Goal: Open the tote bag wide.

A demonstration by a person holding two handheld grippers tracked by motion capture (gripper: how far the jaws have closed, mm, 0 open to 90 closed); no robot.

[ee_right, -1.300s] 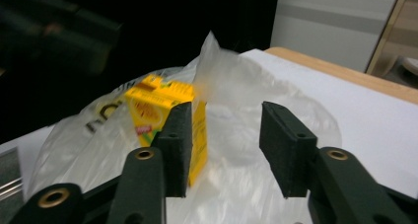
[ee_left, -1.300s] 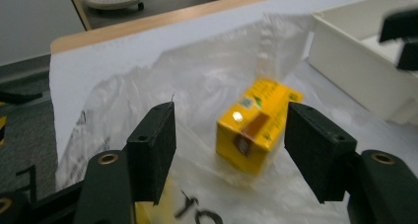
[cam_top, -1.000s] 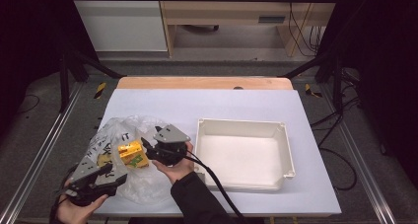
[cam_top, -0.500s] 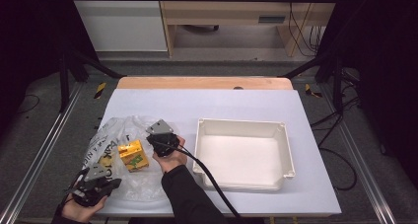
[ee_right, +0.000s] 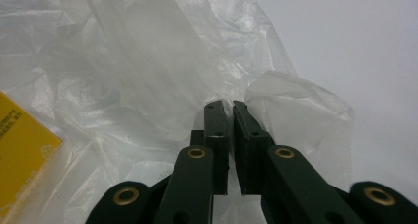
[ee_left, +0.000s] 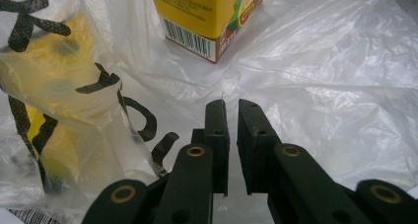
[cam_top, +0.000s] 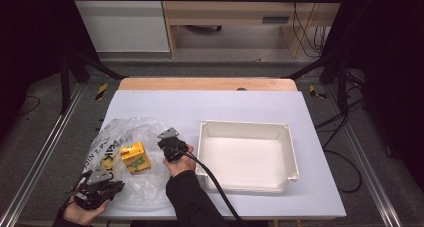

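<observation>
Plastic bag (cam_top: 127, 159) is what our two grippers work on; we see it lying crumpled on the near left part of the white table (cam_top: 220, 107), clear and thin, with black lettering printed down its left side. That lettering is cut off and creased, so we cannot read a word of it. To the right of the bag, apart from it, stands a white tray (cam_top: 287, 142) with raised walls. Inside the bag we see a yellow carton (cam_top: 135, 156) standing near the middle; in the left gripper view its lower edge carries a barcode and some small print too fine for us to read, plus a green and orange picture on one side. A second yellow thing (ee_left: 54, 86) lies behind the printed film at the left, blurred, and we cannot tell what it is. Our right gripper (cam_top: 170, 144) sits at the bag's right edge, and in its own view the jaws are pressed nearly together with a fold of film between the tips. Our left gripper (cam_top: 97, 184) rests at the bag's near left corner, jaws almost closed over the film, with only a thin wisp showing at the tips.
</observation>
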